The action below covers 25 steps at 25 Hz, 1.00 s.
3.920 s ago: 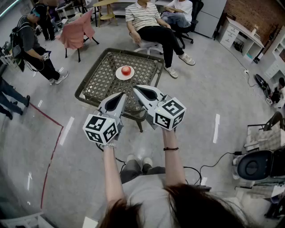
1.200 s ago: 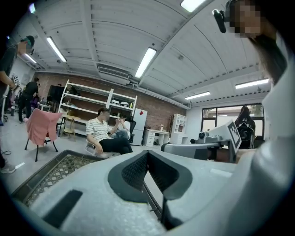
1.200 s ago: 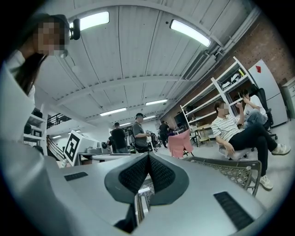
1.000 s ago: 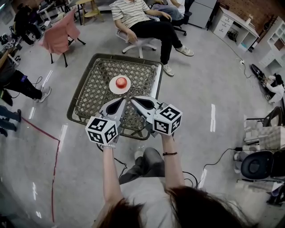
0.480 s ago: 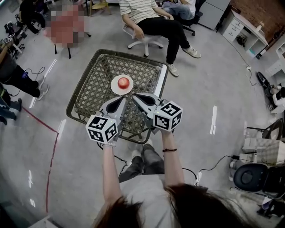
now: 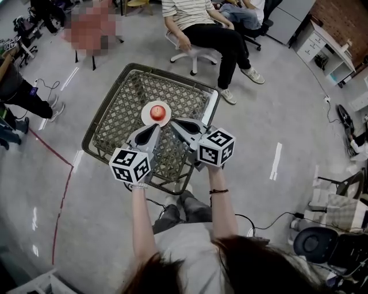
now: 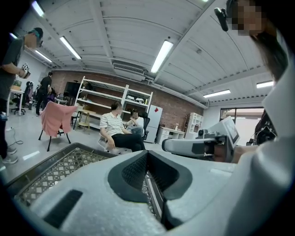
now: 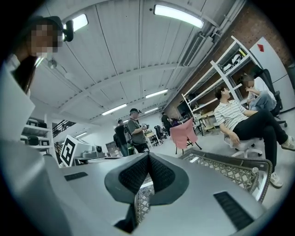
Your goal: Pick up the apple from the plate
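Note:
A red apple [image 6: 157, 111] sits on a small white plate [image 6: 147, 119] near the front middle of a woven wicker table [image 6: 123, 103]. My left gripper [image 6: 156, 126] hangs just short of the plate's near edge, jaws shut and empty. My right gripper [image 6: 173, 122] is beside it to the right, also shut with nothing in it. In the left gripper view the shut left gripper [image 7: 147, 152] points over the table [image 7: 55, 168]; the apple is hidden there. The right gripper view shows the shut right gripper [image 8: 148, 156] and the table's rim [image 8: 230, 167].
A person in a striped shirt [image 6: 192, 17] sits on an office chair beyond the table, legs stretched toward its far right corner. Other people stand at the left [image 6: 14, 86]. A chair with pink cloth stands at the far left. Cables lie on the floor behind me.
Both grippers have moved forward together toward the table. The gap between their tips and the plate has shrunk. The jaws stay shut.

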Each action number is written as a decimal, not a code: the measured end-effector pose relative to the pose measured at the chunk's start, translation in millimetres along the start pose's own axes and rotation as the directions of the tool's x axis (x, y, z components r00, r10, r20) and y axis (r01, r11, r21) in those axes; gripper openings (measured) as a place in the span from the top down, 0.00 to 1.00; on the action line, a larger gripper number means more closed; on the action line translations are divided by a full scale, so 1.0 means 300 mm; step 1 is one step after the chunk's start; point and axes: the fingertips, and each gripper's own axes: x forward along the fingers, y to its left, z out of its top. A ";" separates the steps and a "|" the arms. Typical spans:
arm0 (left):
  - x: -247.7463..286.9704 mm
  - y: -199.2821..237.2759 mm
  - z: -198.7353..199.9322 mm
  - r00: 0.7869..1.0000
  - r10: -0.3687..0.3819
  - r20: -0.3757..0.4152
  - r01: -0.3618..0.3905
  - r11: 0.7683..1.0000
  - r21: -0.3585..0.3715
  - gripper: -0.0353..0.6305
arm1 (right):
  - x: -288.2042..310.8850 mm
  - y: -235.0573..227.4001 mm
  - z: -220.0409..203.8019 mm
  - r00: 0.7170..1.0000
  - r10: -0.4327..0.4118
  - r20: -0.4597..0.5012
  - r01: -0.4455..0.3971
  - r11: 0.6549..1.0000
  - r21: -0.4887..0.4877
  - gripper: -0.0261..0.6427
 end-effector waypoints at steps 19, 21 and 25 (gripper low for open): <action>0.107 0.118 -0.049 0.991 0.127 -0.037 -0.128 0.992 -0.020 0.93 | 0.083 -0.148 -0.049 0.999 0.028 -0.040 -0.025 0.996 0.087 0.95; 0.119 0.125 -0.072 0.991 0.120 -0.058 -0.122 0.992 -0.020 0.93 | 0.100 -0.162 -0.061 0.999 0.022 -0.043 -0.018 0.995 0.096 0.95; 0.139 0.168 -0.129 0.988 0.125 -0.088 -0.129 0.991 -0.037 0.93 | 0.142 -0.201 -0.101 0.997 0.013 -0.070 -0.006 0.996 0.094 0.95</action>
